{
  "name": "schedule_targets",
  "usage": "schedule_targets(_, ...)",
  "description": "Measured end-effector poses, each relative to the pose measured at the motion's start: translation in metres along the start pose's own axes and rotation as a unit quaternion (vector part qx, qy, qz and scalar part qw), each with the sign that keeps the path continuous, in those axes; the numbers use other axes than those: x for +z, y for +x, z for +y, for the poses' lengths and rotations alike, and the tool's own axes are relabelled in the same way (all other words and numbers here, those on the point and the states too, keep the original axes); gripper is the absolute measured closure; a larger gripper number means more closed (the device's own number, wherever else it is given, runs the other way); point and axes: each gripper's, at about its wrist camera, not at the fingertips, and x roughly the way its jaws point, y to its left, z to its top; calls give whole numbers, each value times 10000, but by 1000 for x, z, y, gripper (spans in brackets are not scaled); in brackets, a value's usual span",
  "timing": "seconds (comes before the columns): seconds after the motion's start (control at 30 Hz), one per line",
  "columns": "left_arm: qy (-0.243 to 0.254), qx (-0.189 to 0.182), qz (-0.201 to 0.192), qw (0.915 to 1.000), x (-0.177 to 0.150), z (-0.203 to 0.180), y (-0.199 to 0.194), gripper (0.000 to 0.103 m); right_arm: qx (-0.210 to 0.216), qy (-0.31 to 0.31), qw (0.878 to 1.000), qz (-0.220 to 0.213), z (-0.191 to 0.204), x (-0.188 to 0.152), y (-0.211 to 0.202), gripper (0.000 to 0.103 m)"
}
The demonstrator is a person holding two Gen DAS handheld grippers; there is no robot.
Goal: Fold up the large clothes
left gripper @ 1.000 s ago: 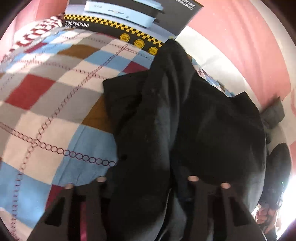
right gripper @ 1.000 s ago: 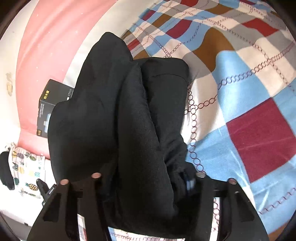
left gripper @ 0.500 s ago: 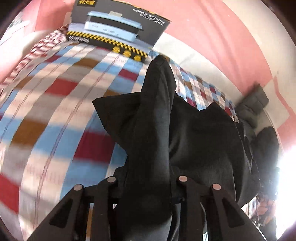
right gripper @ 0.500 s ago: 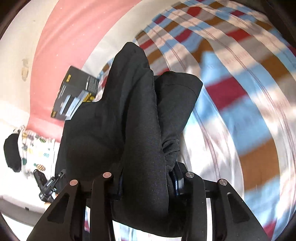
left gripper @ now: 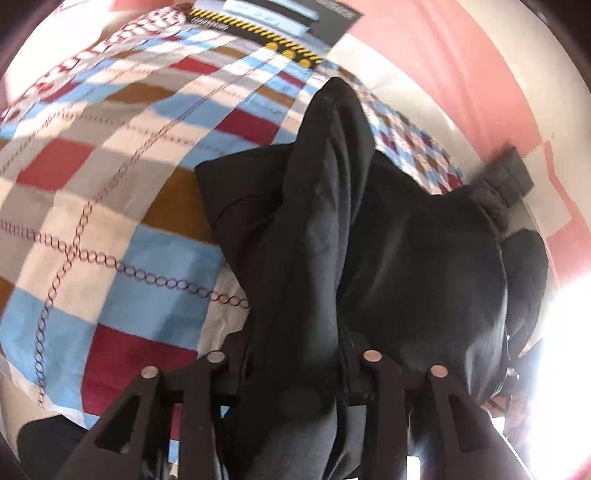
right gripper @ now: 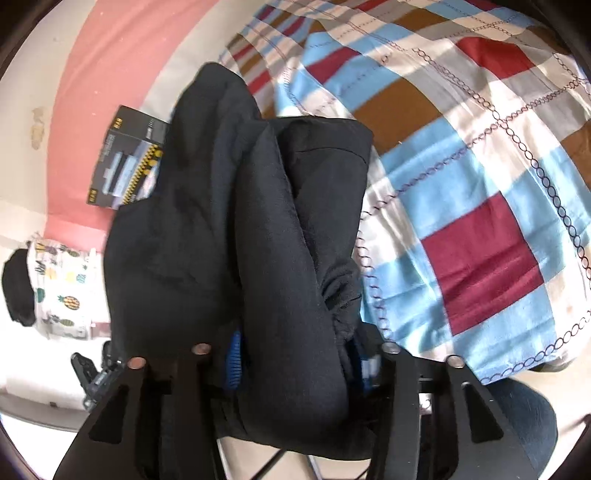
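Fingers of left gripper [left gripper: 293, 357] and right gripper [right gripper: 295, 349] opening, black garment [left gripper: 388, 258] bunched between; checked bedspread [left gripper: 110, 192] below, box [right gripper: 125, 162] behind

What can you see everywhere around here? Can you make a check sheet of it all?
Surface: a bed with a checked blanket in blue, red, brown and white.
Job's things: one black garment, bunched, hanging from both grippers and trailing onto the blanket.
Clutter: a cooker box at the far edge of the bed; a pineapple-print cloth off to the side.
Grippers: left gripper and right gripper each have black cloth between the jaws, which are opening.
Cables: nothing seen.
Surroundings: pink wall with a white band below; bright glare at one edge of the left view.
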Motion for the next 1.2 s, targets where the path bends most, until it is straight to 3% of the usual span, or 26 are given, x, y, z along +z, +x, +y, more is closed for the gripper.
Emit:
schedule_targets(0.03,-38,55,37,10000,0,-1,0,61,-72,34,10000,9,0,1,1,43)
schedule_targets(0.23,217,406,82,9989,8,-10,-23,54,-526,-361,9975,-300,16,5,-27,42)
schedule_targets(0.43,362,273,-367,9983,34,-17,-50,42,-348,-789,9924,-877,35,25,-55,37)
schedule_targets(0.63,561,174,-170,9981,99,-37,6,39,-415,-1204,9880,-868,68,81,-18,37)
schedule_targets(0.87,637,486,9,9968,152,-51,64,35,-590,-1535,9852,-484,85,138,39,37)
schedule_targets(0.9,596,520,33,9969,155,-48,69,36,-584,-1460,9869,-351,83,145,48,38)
schedule_targets(0.93,572,541,35,9969,157,-47,72,42,-556,-1377,9884,-324,81,149,54,62)
schedule_targets(0.97,577,606,13,9965,157,-45,73,62,-575,-1353,9885,-361,81,149,54,84)
schedule_targets(1.0,619,643,-47,9960,157,-45,70,73,-571,-1344,9885,-388,83,148,53,84)
schedule_targets(1.07,711,659,-384,9945,157,-46,58,82,-554,-1466,9857,-616,89,146,44,87)
schedule_targets(1.13,799,824,-787,9903,160,-45,46,84,-590,-1398,9840,-937,89,150,30,88)
schedule_targets(1.2,699,596,-977,9910,166,-38,45,84,-333,-1074,9879,-1068,79,158,26,88)
